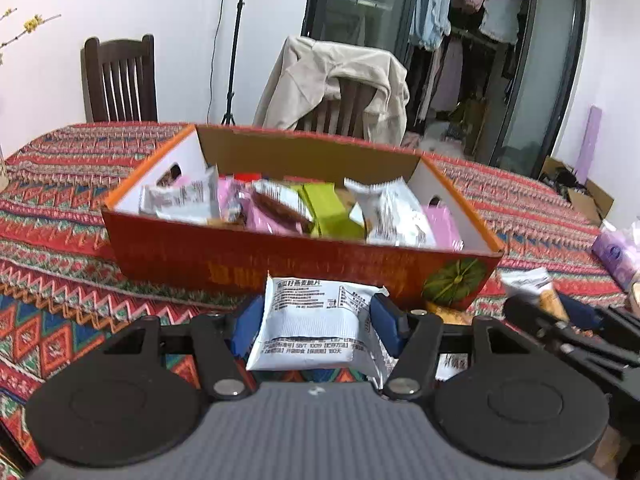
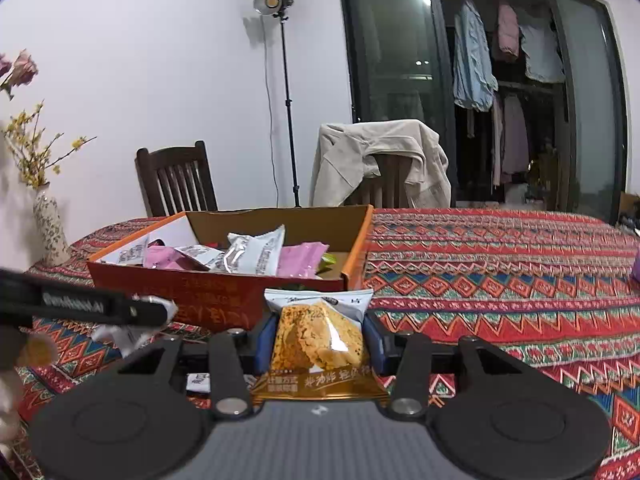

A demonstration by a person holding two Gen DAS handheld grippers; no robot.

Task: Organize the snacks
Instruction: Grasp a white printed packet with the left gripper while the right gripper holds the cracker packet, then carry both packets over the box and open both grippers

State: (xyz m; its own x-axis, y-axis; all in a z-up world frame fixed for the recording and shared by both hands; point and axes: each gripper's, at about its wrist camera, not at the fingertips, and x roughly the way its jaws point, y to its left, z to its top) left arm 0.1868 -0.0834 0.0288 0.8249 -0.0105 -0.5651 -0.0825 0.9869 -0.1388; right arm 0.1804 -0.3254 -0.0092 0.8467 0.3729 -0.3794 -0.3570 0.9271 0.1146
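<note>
Your left gripper [image 1: 318, 320] has its blue-padded fingers [image 1: 386, 322] pinching a white, flat foil snack packet printed with black text [image 1: 316, 320], held clear of the desk [image 1: 72, 184] just short of the near wall of the orange-red cardboard box with white inner end panels [image 1: 256, 254]. Judged from this, the left packet is picked but not yet delivered; it has yet to clear the near wall and be let go inside. The box already holds a loose heap: white foil packets [image 1: 394, 212], pink packets [image 1: 262, 216] and a green packet [image 1: 326, 210], so most of the sorting looks done. In the right wrist view the same box [image 2: 224, 294] sits left of centre on the red patterned cloth of the desk [image 2: 500, 264]. Your right gripper [image 2: 320, 344] has its fingers [image 2: 372, 340] closed narrowly on a clear-fronted packet with a white top and gold base showing a golden crispy snack [image 2: 320, 336], also short of the box wall. So two packets are in hand, neither dropped in. Left to do: at least one small white wrapper [image 2: 199, 382] lies on the cloth under the right gripper, and a purple pack [image 1: 618, 254] sits far right on the desk; whether that one belongs in the box you cannot tell.
</note>
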